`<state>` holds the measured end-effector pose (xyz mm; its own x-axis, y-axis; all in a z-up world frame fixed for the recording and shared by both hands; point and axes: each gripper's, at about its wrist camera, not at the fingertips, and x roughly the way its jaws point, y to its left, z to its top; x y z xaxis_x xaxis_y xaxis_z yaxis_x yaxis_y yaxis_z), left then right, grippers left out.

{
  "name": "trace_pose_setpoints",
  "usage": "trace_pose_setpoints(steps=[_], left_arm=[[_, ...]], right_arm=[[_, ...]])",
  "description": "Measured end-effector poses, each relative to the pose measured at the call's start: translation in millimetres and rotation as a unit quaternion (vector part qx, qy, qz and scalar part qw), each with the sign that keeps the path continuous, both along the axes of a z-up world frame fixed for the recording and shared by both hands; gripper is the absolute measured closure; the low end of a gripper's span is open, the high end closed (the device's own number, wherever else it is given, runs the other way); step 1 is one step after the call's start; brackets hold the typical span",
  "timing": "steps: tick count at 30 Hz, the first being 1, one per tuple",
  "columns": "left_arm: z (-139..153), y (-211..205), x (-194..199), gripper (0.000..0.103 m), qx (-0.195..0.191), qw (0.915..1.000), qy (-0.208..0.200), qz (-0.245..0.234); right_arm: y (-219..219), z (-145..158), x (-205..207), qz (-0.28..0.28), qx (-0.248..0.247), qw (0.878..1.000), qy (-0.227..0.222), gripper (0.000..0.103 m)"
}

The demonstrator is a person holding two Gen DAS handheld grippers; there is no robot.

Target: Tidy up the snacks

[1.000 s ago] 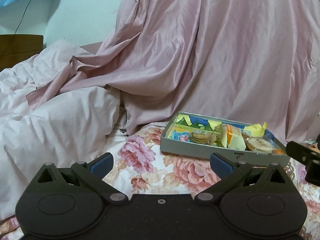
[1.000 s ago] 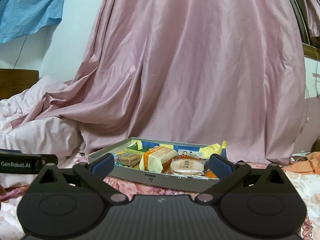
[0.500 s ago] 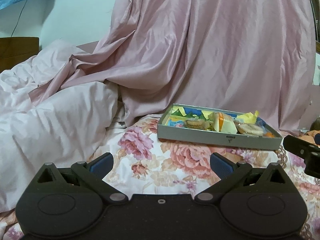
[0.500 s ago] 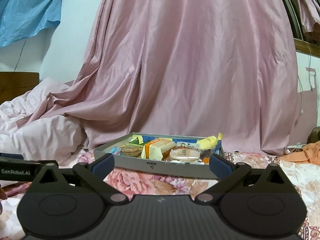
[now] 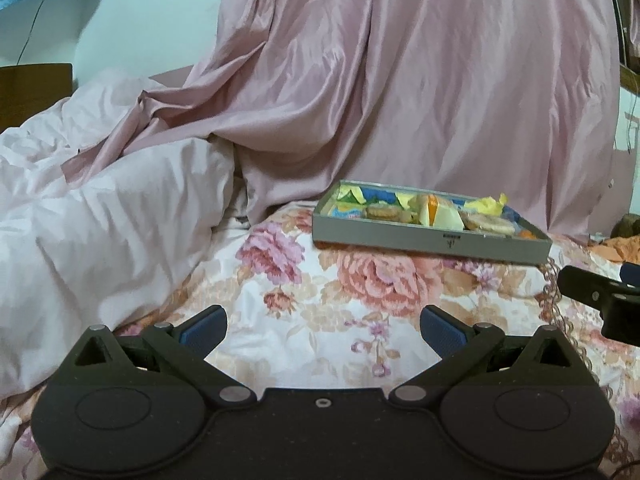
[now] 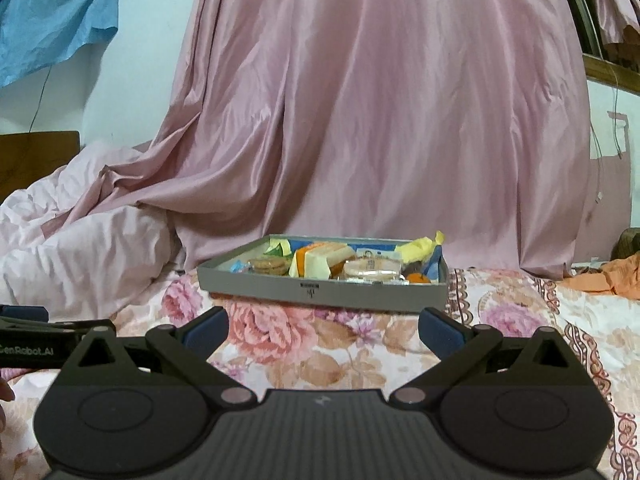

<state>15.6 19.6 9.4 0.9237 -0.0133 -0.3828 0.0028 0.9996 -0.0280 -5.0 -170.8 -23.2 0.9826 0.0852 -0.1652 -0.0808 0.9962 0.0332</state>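
Observation:
A shallow grey tray [image 5: 400,238] of wrapped snacks sits on the floral bedsheet, also seen in the right wrist view [image 6: 256,286]. It holds round biscuits [image 6: 269,266], an orange-and-cream packet [image 6: 320,262], a round cake in clear wrap [image 6: 372,270] and yellow wrappers [image 6: 418,246]. My left gripper [image 5: 322,326] is open and empty, well short of the tray. My right gripper [image 6: 323,328] is open and empty, just in front of the tray's near wall. The right gripper also shows at the right edge of the left wrist view [image 5: 600,296].
A pink curtain [image 6: 380,120] hangs behind the tray. A rumpled white duvet [image 5: 100,232] lies to the left. An orange cloth [image 6: 608,278] lies at the far right. The floral sheet [image 5: 360,304] lies between grippers and tray.
Both grippers have pulled back from the tray, which now looks smaller and farther off. Both stay open and empty.

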Motion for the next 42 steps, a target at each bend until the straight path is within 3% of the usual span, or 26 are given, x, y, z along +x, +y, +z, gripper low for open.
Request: trace_pose_setpoints(steps=[10,42], left_arm=[[-6,-1,-6,0.001,0.006,0.9999,0.015,0.002],[-18,-1,6,0.001,0.004,0.9981,0.062,0.001]], right_arm=[[0,-10,-7,0.002,-0.001,0.999,0.032,0.0],[6,-25,6,0.014,-0.012,0.997,0.07,0.0]])
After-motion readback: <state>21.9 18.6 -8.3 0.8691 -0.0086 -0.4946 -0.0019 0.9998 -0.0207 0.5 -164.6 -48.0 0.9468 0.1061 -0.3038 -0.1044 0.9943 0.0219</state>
